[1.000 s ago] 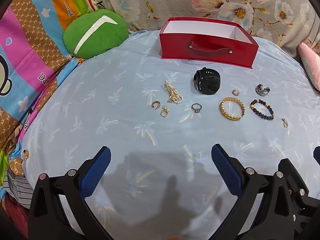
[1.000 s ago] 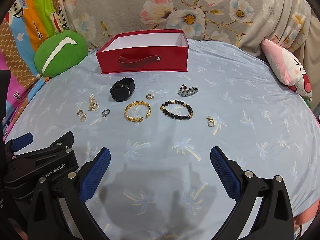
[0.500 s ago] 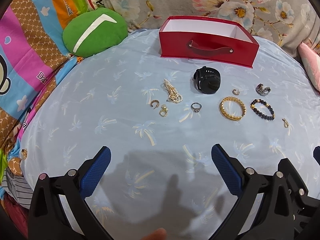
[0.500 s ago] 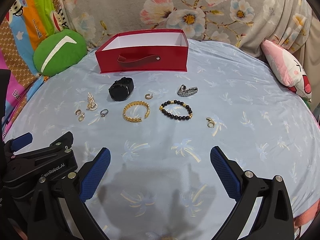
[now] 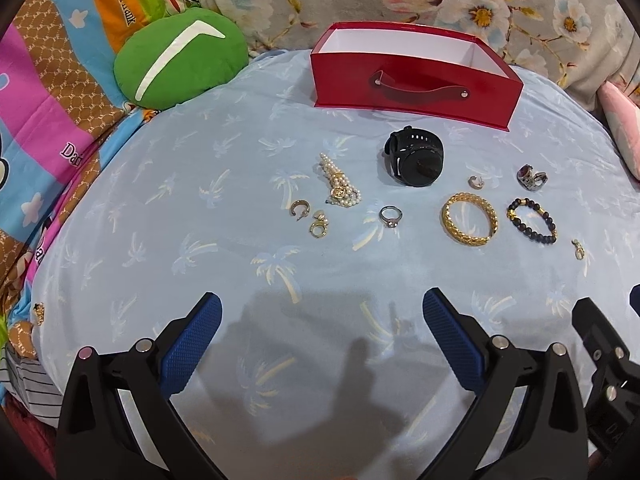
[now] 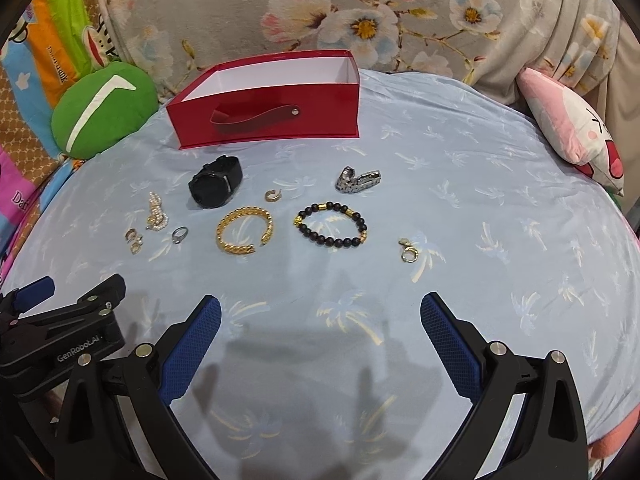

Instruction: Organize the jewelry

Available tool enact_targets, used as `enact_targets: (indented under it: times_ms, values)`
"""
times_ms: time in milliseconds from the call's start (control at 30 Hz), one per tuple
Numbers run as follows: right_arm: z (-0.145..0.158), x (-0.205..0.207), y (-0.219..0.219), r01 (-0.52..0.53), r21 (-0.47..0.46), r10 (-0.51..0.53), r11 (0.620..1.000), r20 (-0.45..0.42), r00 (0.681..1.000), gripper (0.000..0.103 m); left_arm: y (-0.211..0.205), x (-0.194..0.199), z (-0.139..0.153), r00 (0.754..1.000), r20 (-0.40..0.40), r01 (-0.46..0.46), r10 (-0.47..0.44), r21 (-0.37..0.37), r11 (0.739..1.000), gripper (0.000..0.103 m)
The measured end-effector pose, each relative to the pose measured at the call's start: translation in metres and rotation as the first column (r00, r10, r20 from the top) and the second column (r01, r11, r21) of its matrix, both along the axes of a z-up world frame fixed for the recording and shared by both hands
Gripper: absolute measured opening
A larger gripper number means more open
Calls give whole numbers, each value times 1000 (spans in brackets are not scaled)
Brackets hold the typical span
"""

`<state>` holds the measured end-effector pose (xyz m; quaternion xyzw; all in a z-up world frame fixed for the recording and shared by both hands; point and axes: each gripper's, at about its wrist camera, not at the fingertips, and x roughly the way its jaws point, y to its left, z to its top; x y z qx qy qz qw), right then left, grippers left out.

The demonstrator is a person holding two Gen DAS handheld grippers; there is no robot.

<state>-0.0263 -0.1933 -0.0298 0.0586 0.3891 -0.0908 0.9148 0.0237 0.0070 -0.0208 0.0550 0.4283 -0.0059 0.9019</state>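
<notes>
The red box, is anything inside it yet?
Cannot tell fully. The red box is open on top and only white inner walls show; its floor is hidden.

You have bare blue sheet [image 6: 320,312] ahead of both grippers; past it, scattered jewelry [image 6: 244,232] lies in your way before the red box [image 6: 264,112].

box [image 6: 272,116] at bedspread's [image 6: 500,216] far edge; watch [image 6: 216,186] just before it; bangle [image 6: 245,230] left of bead bracelet [image 6: 332,224], pearl clip [image 6: 155,211] further left
</notes>
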Motion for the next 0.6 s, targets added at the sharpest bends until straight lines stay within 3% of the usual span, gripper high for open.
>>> enact_targets:
  times_ms: [433,600]
  values:
    - [-8,28,-14,-7,4,7,1000,-12,1000,97,-1,28,-8,999,-38,-1,1,-15,1000,98]
    - [-15,42,-26,18,12,-17,1000,-33,999,87,0,44,-5,1000,-17,-3,3,-13,1000,98]
